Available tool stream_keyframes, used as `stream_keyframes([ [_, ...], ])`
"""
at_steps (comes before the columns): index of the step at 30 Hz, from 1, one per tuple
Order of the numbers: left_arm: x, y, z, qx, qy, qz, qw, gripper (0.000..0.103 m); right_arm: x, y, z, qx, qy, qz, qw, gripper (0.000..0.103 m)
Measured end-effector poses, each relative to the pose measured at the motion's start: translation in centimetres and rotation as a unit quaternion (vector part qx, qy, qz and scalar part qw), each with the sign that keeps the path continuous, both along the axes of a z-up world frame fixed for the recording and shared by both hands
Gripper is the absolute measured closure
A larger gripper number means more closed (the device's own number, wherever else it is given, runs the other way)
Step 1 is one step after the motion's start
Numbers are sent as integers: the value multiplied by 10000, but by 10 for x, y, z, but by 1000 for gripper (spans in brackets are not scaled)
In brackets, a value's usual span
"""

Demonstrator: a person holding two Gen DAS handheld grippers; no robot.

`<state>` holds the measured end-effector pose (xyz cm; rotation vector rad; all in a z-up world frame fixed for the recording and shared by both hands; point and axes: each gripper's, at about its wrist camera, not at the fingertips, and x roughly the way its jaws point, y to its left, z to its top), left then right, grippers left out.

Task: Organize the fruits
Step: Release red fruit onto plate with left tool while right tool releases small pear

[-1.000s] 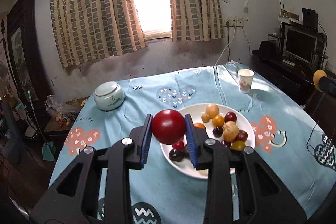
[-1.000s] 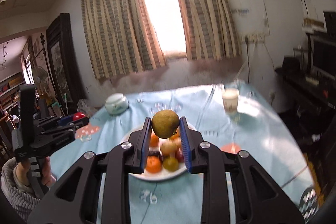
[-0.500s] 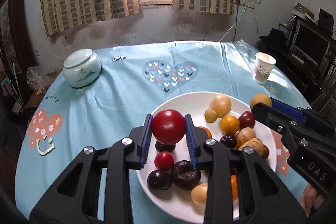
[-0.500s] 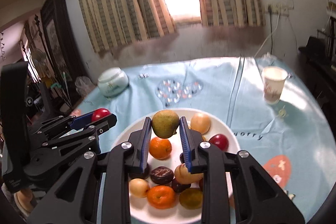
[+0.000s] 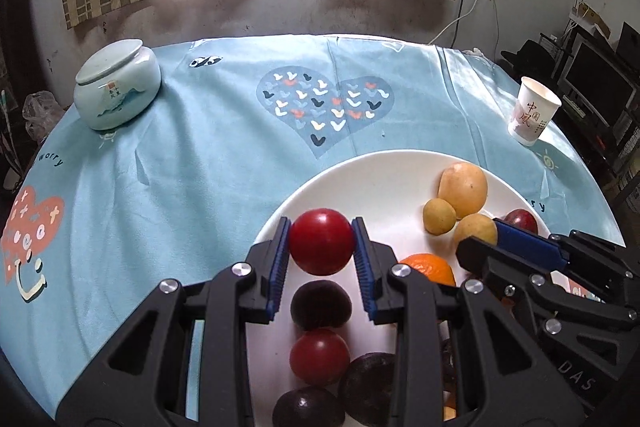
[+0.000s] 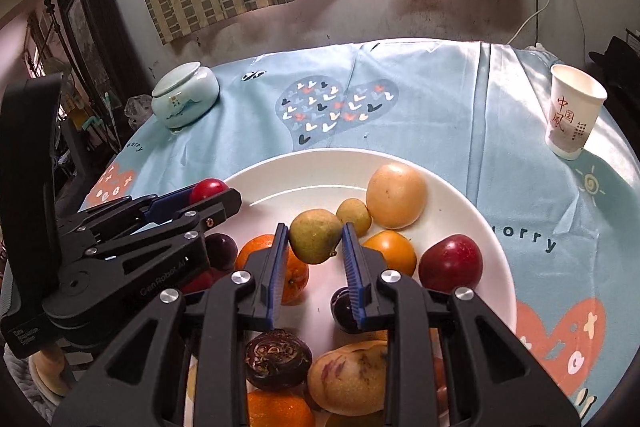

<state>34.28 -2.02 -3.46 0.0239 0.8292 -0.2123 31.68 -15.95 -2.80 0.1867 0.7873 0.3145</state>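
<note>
A white plate (image 5: 360,179) (image 6: 304,171) on the blue tablecloth holds several fruits: oranges, dark plums, yellow and red ones. My left gripper (image 5: 322,247) is shut on a red round fruit (image 5: 322,241) just above the plate's left rim; it also shows in the right wrist view (image 6: 208,189). My right gripper (image 6: 314,247) is shut on a green-yellow pear (image 6: 314,235) low over the plate's middle, above an orange (image 6: 260,251). The right gripper's fingers (image 5: 520,247) show at right in the left wrist view.
A pale green lidded jar (image 5: 116,91) (image 6: 184,95) stands at the table's far left. A paper cup (image 5: 534,117) (image 6: 574,111) stands at the far right. Dark furniture and monitors lie beyond the table's right edge.
Both grippers have come down and forward toward the plate, each still holding its fruit. The plate now fills the lower part of both views.
</note>
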Motion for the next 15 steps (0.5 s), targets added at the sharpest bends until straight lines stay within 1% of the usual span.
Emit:
stream_keyframes([
  [6,3,-3,-7,91,35,-32,9999,72,7,3,-5,-39,10,-9,10000,75],
  [12,8,-3,-10,44,162,-74,9998,70,10,1,-5,-24,10,-29,10000,75],
  [13,8,-3,-10,37,193,-86,9998,69,10,1,-5,-17,16,-33,10000,75],
  [14,8,-3,-10,35,185,-87,9998,65,11,0,-6,-5,19,-35,10000,75],
  [15,7,-3,-9,38,155,-78,9998,58,11,0,-6,2,21,-35,10000,75],
])
